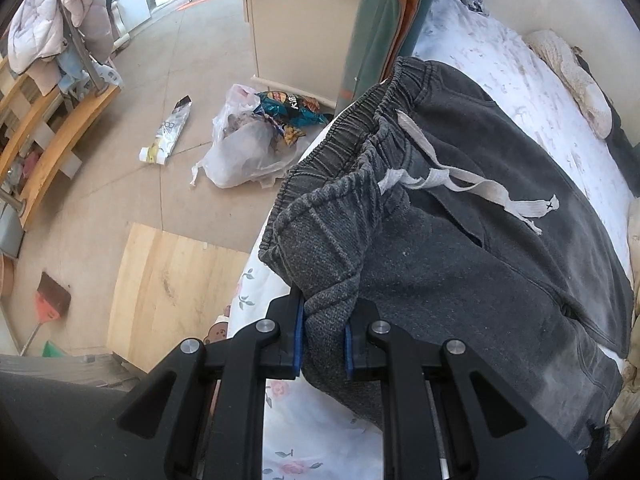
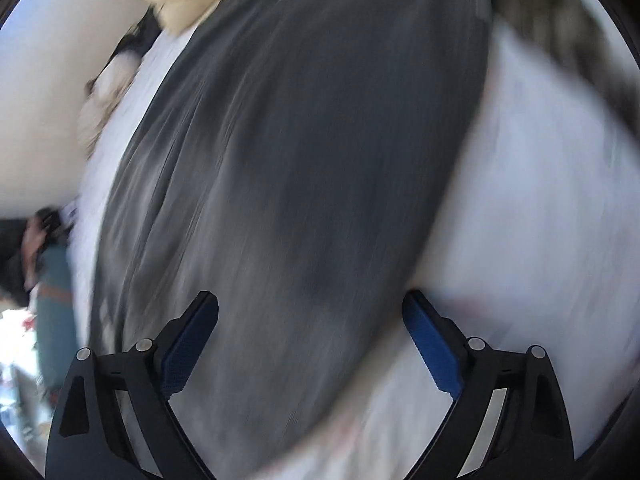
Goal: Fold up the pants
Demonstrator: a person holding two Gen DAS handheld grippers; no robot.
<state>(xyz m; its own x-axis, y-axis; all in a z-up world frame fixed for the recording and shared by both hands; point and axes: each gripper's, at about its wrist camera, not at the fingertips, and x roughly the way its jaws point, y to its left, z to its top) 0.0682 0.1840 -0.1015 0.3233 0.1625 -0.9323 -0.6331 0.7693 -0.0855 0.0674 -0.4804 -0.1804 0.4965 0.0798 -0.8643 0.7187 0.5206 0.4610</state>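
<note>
Dark grey pants with an elastic waistband and a pale drawstring lie on a white bed. My left gripper is shut on a bunched corner of the waistband, lifting it a little near the bed's edge. In the right wrist view, which is motion-blurred, the pants stretch away over the white sheet. My right gripper is open and empty, its blue pads spread wide just above the pants fabric.
Left of the bed is the floor with a plastic rubbish bag, a flattened carton and a wooden board. A cream cabinet and hanging clothes stand at the bed's far end. A pillow lies at right.
</note>
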